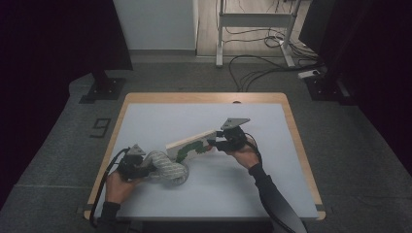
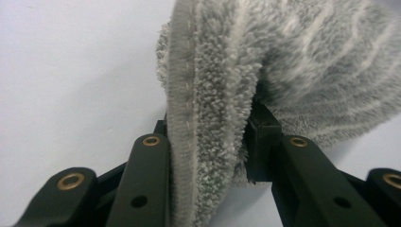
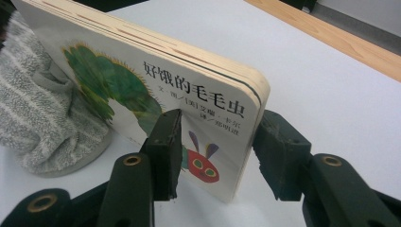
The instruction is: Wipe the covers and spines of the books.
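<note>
Though half-draped by towel (image 1: 167,167), book (image 1: 192,145).

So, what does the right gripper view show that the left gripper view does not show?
The right gripper view shows the right gripper shut on a board book with a caterpillar cover, and the table's wooden edge. The left gripper view shows the left gripper shut on a thick fold of the grey towel, seen close. Both show the towel and the white table top.
</note>
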`<action>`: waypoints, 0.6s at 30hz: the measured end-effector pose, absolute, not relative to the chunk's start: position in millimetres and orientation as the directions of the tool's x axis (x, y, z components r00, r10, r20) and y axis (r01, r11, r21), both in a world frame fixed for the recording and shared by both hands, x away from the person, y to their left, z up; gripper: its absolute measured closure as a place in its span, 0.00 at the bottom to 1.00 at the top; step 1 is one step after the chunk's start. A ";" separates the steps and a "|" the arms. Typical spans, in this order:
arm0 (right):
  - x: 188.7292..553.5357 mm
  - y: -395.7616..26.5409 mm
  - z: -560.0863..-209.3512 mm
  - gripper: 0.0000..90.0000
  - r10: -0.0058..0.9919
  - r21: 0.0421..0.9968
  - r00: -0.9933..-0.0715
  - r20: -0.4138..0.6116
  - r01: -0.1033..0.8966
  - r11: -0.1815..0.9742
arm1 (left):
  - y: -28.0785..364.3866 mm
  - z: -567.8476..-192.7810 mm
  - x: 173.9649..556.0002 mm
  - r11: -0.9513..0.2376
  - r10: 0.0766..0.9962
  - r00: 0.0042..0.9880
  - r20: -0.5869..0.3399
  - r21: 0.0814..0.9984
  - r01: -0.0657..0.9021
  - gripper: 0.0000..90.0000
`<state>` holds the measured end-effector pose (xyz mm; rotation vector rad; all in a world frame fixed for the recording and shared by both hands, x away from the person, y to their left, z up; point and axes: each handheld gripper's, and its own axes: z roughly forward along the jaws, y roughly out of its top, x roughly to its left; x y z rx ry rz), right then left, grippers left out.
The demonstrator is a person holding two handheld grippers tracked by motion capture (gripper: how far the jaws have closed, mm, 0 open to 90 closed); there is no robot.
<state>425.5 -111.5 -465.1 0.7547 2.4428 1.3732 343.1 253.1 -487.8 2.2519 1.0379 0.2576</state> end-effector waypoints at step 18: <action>424.2 -110.4 -465.7 0.57 0.544 0.848 -0.839 0.034 0.312 0.429 | 246.6 -488.4 353.1 -0.462 0.723 0.685 -0.089 0.675 0.575 0.75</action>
